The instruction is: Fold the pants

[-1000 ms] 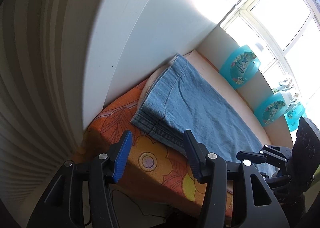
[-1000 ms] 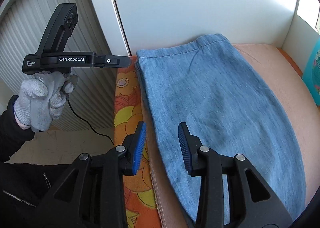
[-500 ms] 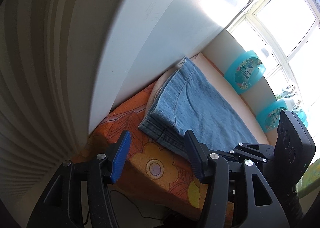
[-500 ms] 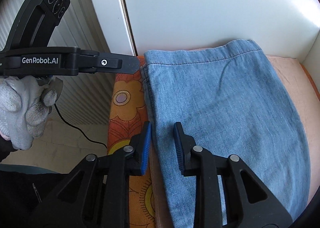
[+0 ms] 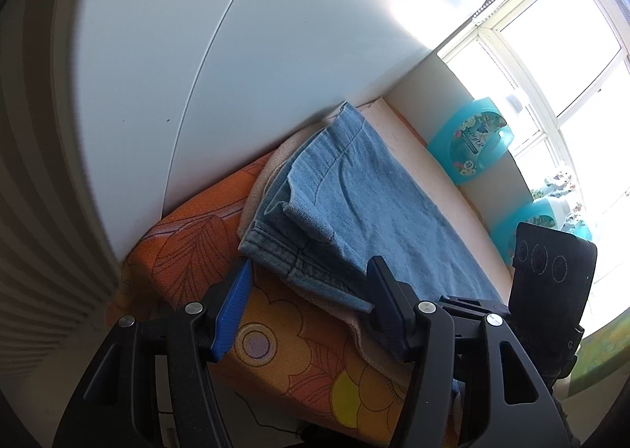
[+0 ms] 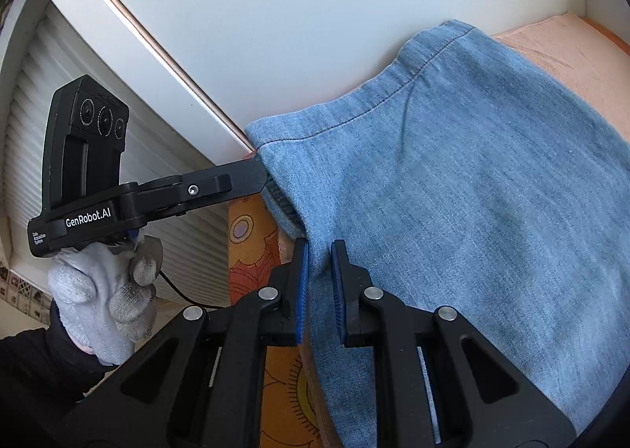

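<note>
Both grippers met the pants [image 6: 453, 180] on the orange cushion [image 5: 283, 349]: right gripper [image 6: 318, 282] had just closed, pinching its near edge; left gripper [image 5: 311, 290] gaped around the hem corner.

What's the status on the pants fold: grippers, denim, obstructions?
Right gripper closing, pinched on the jeans edge. Left gripper open at the waistband corner, not gripping. Nothing in the way.

The folded light-blue denim pants [image 6: 453, 192] look soft and matt, lying on peach terry cloth [image 5: 425, 156] over an orange flowered fabric cover [image 5: 283, 353]; the white wall panel [image 6: 315, 15] is smooth.
</note>
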The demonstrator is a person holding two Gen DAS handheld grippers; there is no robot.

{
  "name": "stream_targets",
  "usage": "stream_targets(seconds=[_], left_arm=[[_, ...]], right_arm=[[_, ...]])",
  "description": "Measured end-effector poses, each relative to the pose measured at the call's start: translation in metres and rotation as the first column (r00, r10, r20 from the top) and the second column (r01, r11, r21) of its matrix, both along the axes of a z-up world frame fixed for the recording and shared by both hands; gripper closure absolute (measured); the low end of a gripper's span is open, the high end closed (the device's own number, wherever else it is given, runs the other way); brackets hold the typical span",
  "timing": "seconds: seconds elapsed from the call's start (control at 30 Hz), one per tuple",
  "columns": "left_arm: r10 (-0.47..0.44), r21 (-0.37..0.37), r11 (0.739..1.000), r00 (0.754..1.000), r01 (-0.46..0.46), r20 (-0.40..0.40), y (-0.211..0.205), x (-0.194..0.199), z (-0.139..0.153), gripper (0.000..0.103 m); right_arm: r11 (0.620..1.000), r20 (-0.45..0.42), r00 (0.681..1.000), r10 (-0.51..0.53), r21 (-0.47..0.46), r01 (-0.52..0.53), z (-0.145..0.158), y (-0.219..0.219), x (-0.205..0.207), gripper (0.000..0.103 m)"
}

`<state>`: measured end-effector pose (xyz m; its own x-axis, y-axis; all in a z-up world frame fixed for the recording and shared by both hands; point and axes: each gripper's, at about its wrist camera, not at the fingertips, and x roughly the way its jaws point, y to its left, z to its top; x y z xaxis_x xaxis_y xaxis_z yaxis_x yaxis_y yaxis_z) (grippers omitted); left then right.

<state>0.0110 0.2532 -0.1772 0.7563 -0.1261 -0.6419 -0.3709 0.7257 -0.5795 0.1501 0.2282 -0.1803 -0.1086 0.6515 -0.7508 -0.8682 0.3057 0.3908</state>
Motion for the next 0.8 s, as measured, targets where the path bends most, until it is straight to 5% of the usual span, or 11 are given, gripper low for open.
stream_targets(seconds=[0.23, 0.43, 0.63, 0.8], left_arm=[[0.022, 0.012, 1.0, 1.0, -0.022, 0.005, -0.002, 0.014, 0.001, 0.044], [0.08, 0.11, 0.991, 0.997, -0.08, 0.003, -0.003, 0.021, 0.004, 0.048], [0.071, 0.186, 0.979, 0.996, -0.081, 0.059, -0.005, 0.019, 0.006, 0.084], [-0.011, 0.248, 0.968, 0.99, -0.024, 0.138, -0.022, 0.017, 0.019, 0.089]], right_arm=[[0.999, 0.052, 0.998, 0.033, -0.011, -0.032, 0.001, 0.004, -0.019, 0.091], [0.999, 0.067, 0.997, 0.041, -0.017, -0.04, 0.004, 0.008, -0.028, 0.091], [0.997, 0.097, 0.993, 0.061, -0.051, -0.056, 0.028, -0.011, -0.031, 0.088], [0.998, 0.138, 0.989, -0.049, -0.029, 0.053, 0.064, -0.026, -0.006, 0.042]])
